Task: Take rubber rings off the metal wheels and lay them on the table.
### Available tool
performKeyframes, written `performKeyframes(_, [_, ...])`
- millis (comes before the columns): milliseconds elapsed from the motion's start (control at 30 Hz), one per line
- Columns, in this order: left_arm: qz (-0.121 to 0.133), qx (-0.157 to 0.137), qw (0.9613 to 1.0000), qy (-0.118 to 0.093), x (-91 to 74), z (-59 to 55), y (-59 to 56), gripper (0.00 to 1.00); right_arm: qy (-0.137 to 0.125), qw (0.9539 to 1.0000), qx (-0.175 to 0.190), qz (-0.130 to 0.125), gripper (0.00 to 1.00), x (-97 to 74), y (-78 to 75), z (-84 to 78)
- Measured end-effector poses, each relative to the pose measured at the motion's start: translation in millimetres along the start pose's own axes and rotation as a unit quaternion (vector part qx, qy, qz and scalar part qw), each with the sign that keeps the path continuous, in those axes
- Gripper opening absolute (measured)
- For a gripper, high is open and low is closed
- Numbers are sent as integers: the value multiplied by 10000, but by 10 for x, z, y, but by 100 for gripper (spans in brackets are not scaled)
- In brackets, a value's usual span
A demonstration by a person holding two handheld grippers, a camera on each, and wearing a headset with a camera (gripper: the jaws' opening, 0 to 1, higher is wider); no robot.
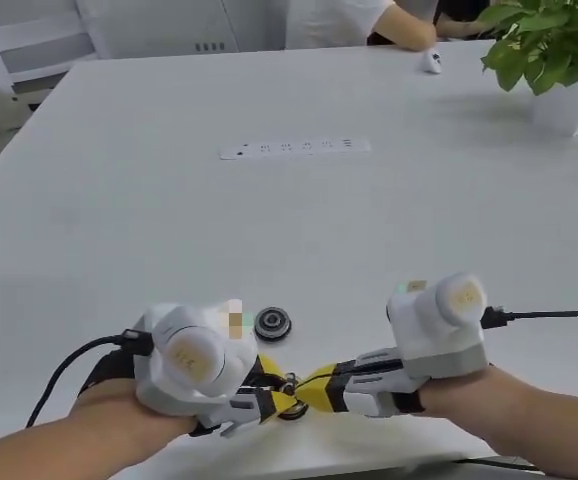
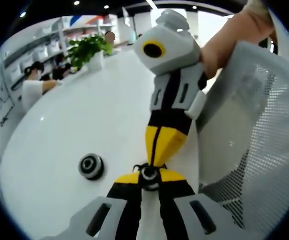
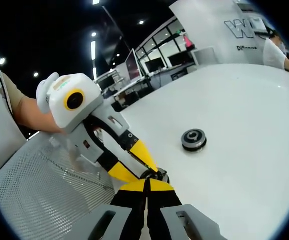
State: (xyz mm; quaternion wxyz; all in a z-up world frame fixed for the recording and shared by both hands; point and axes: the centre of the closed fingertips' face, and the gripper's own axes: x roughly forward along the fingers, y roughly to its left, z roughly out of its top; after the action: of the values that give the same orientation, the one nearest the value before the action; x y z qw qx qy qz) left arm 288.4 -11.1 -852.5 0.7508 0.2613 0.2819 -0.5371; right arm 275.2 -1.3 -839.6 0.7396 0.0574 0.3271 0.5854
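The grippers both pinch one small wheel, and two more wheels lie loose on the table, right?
Not quite: just one loose wheel lies there, as the head view shows. The left gripper and right gripper do both pinch a small wheel.

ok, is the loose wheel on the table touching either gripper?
No, the loose wheel lies alone on the table, apart from the left gripper and right gripper.
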Motion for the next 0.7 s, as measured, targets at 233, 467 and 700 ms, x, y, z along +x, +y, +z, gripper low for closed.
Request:
performKeyframes(233, [-4, -32, 10000, -13, 7, 0, 1, 12, 50, 9998, -98, -150, 0, -33, -63, -41])
performKeyframes(467, [0, -43, 10000, -35, 13, 9, 4, 13, 16, 9996, -56, -266, 0, -50, -107, -38])
performKeyframes(700, [-54, -89, 9999, -44, 7, 17, 0, 15, 16, 9996, -6, -290, 0, -59, -127, -49])
